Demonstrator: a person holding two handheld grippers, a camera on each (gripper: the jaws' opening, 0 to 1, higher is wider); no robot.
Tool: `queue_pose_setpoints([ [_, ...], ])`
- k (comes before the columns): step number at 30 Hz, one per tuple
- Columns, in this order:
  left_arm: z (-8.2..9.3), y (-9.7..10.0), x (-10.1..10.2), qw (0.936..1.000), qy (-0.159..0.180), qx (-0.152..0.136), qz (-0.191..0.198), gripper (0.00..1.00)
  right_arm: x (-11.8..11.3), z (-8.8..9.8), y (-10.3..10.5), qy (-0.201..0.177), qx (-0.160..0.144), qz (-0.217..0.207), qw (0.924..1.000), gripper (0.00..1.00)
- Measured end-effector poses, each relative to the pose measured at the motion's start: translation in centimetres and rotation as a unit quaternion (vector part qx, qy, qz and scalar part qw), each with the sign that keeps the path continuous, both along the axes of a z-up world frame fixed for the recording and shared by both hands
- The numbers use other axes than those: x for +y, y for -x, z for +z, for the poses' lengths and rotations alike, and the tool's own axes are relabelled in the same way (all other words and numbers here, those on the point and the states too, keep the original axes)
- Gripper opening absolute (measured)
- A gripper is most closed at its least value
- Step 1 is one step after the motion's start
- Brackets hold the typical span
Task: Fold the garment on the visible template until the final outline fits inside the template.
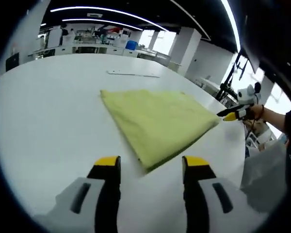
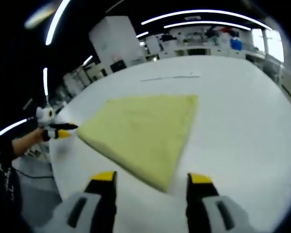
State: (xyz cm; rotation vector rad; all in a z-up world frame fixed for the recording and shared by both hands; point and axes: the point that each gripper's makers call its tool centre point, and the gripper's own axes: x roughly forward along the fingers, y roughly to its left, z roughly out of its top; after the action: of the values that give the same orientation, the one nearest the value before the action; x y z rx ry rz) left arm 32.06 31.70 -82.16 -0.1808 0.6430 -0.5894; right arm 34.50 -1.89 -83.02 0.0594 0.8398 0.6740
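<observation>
The yellow garment point(image 1: 157, 124) lies folded flat on the white desk point(image 1: 48, 111), a rough four-sided shape with one corner pointing at each claw. In the left gripper view the left claw point(image 1: 151, 167) hangs just short of the near corner, jaws apart and empty, the cloth stretching away ahead of it and slightly to the right. In the right gripper view the right claw point(image 2: 151, 182) stands the same way at the near corner of the garment point(image 2: 143, 128), jaws apart, nothing between them. The other claw point(image 1: 230, 115) shows at the far right of the left gripper view, beside the cloth's right-hand corner near the desk's edge; likewise a claw point(image 2: 63, 131) shows at the left of the right gripper view, by the pointed left corner. I cannot make out a template outline beneath the cloth; a thin pale strip point(image 1: 133, 74) lies on the desk beyond it, well apart. My judgement: each claw is about equally near its own corner, and the fold line would run between those two corners.
</observation>
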Motion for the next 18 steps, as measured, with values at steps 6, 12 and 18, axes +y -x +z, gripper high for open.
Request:
queue_pose_setpoints([
  [6, -0.5, 0.1, 0.0, 0.9999, 0.003, 0.009, 0.009, 0.33, -0.6, -0.3, -0.4, -0.003, -0.005, -0.011, 0.9999, 0.35],
  [12, -1.3, 0.3, 0.3, 0.9998, -0.004, 0.016, 0.012, 0.1, -1.2, -0.9, -0.5, 0.007, 0.001, -0.018, 0.9998, 0.15],
  [18, -1.4, 0.3, 0.2, 0.9997, -0.013, 0.018, 0.007, 0.05, -1.0, -0.9, -0.4, -0.004, 0.005, -0.017, 0.9998, 0.08],
])
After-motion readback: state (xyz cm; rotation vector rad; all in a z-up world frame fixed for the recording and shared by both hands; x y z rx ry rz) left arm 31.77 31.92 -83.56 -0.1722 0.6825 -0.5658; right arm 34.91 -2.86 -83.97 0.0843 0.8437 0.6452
